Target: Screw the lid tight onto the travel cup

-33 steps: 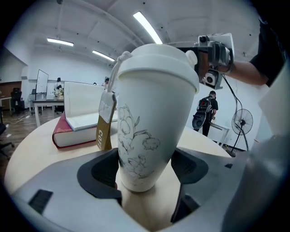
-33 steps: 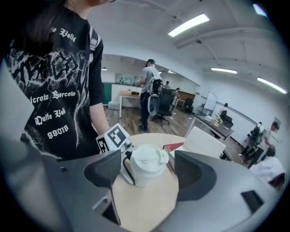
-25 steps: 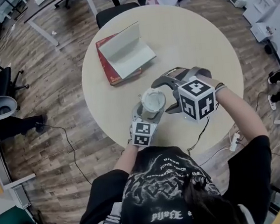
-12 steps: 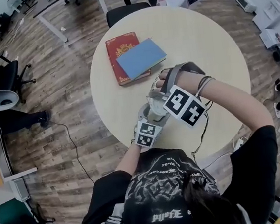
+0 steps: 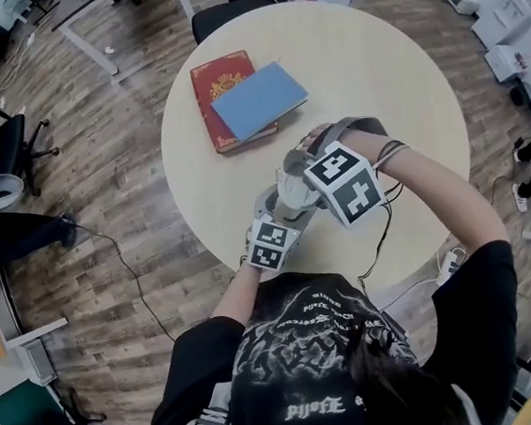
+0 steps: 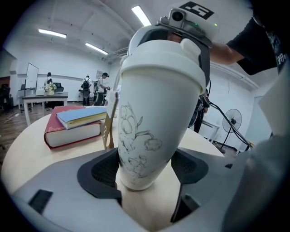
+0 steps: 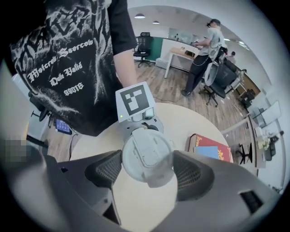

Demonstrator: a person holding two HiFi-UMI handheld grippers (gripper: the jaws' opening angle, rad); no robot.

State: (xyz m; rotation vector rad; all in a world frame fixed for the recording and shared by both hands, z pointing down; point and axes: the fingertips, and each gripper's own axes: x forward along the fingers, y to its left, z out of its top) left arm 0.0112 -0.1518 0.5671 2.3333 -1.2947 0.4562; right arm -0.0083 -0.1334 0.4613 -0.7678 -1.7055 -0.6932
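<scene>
Lid-fitting on a travel cup, both grippers engaged, over a round worktop.

Clamped low on the white tapered travel cup (image 6: 154, 122) with a line drawing on its side: jaws of the left gripper (image 6: 145, 172), pads pressed to both sides near the base; cup leaning, over the round pale wooden worktop (image 5: 364, 74), toward the side nearest the person; touching the worktop or not, cannot tell; reaching steeply down from above, the right gripper (image 7: 148, 171), jaws fairly wide and just closed in further, pads against opposite edges of the round white plastic lid (image 7: 146, 154) seated on the cup's mouth; well apart, at the far left of the worktop, a red hardback book (image 5: 212, 85) lying flat with a blue-covered book (image 5: 258, 99) on top.
</scene>
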